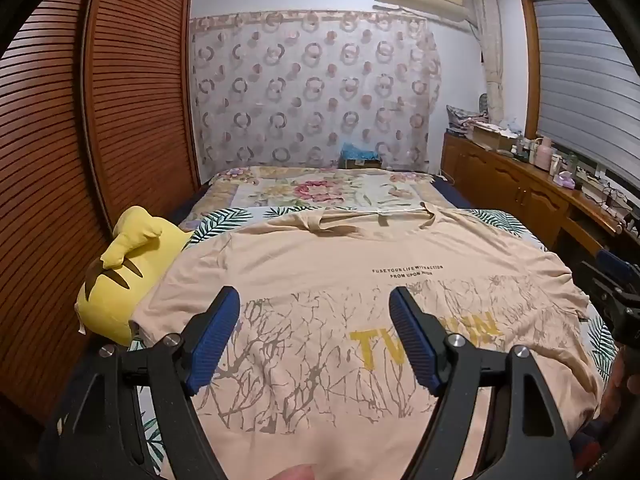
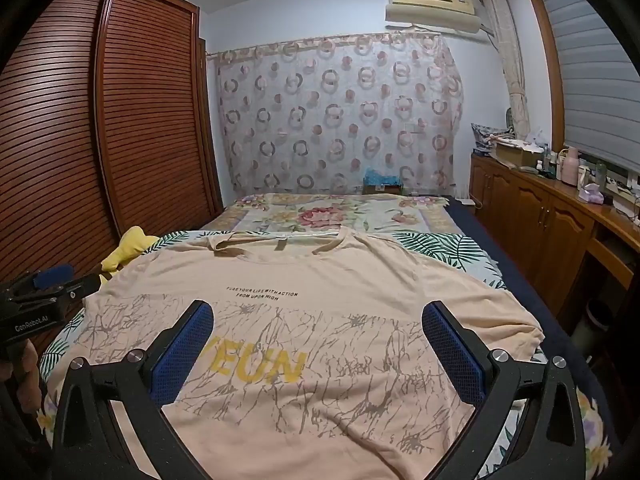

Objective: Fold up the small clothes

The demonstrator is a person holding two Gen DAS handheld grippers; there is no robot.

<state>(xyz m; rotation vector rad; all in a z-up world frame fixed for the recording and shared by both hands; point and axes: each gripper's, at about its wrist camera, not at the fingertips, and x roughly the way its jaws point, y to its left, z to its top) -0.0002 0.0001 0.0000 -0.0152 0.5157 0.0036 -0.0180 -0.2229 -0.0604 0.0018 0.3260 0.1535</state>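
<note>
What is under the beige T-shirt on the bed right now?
The beige T-shirt lies flat on a leaf-print sheet, which shows around its edges. A yellow plush toy sits beside its left side. Whatever lies beneath the shirt's middle is covered.

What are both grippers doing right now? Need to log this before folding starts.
Left gripper: open, holding nothing, above the T-shirt.
Right gripper: open, holding nothing.

The left gripper (image 1: 314,298) fills the lower frame, jaws spread wide. The right gripper (image 2: 318,312) does likewise, fingers parted.
</note>
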